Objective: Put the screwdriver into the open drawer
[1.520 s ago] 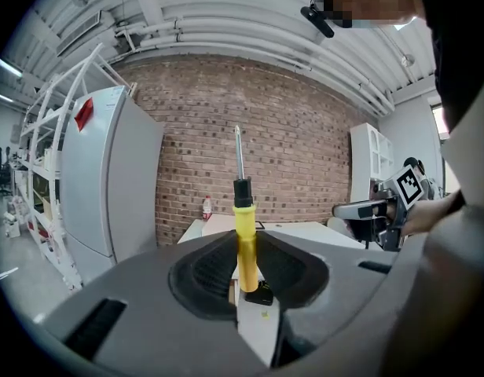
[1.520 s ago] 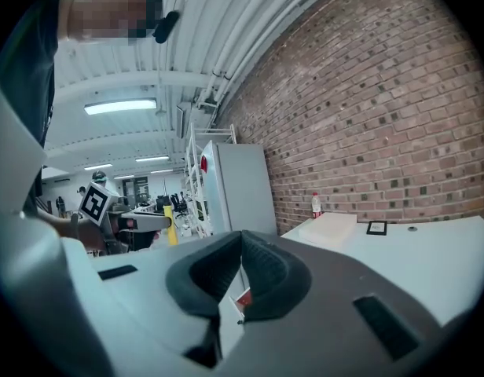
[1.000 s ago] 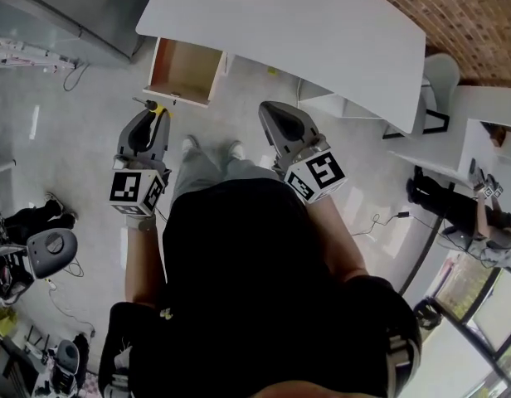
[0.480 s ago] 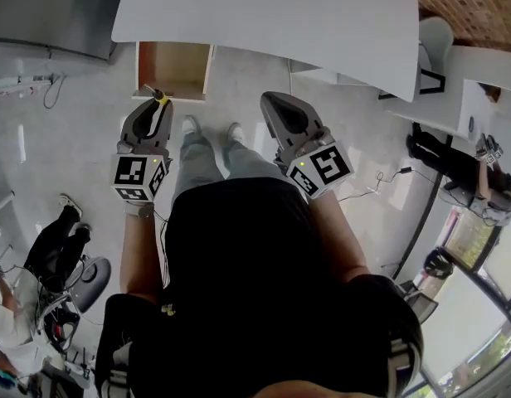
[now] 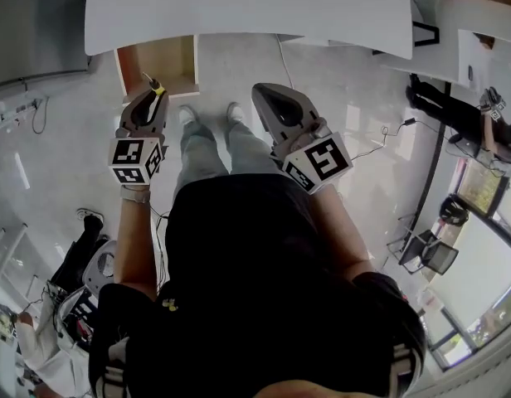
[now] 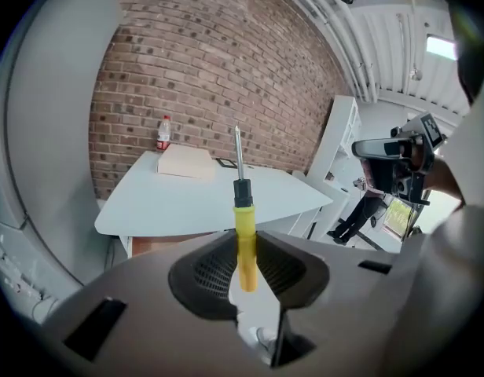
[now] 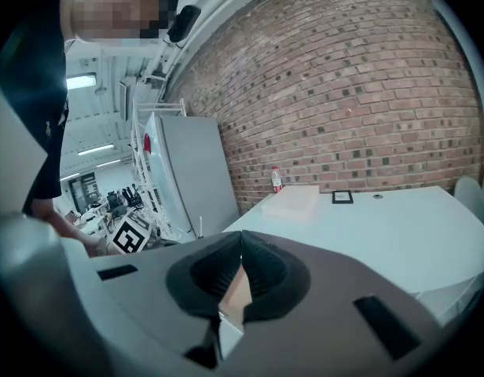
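Screwdriver clamped by handle in left gripper fingers, shaft pointing far, toward open drawer just beyond, under desk. Right gripper fingers together, empty.

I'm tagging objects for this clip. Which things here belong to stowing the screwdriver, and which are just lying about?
Part of the job:
- screwdriver, clamped in the left gripper
- open drawer under the white table

Just lying about, all on the tabletop:
- bottle
- flat box
- small black frame

The right gripper is shut and empty.
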`<state>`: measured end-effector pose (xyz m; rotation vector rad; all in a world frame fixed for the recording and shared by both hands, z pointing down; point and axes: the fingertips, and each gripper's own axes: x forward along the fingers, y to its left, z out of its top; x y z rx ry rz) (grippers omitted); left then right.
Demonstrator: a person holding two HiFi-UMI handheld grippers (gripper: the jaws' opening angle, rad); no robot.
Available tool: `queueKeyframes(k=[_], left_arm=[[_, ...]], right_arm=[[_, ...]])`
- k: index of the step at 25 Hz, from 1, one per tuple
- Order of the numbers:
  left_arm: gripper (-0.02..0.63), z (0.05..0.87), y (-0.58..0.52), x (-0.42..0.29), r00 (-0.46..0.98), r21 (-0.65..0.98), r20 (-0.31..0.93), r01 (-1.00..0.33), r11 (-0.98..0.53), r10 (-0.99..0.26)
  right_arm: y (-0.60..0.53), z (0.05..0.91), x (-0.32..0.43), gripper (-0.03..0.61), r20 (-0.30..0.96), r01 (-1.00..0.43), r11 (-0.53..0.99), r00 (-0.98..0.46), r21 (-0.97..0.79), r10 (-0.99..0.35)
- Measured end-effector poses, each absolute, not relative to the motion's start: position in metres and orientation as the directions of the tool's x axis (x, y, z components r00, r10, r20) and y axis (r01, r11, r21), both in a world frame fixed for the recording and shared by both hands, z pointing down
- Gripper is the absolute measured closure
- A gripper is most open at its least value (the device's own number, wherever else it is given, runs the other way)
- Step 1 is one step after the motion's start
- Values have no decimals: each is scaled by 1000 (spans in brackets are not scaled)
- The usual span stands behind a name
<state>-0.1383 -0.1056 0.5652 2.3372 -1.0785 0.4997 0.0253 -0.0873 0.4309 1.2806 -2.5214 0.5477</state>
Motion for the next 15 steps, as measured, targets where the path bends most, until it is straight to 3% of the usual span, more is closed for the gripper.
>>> queueKeyframes(k=[15], left_arm=[[535,684,-130,-110,660,379,640,-717,-585,-394]], right_arm=[[-79,462,42,568,465,-880,413,-475,-234,-747]])
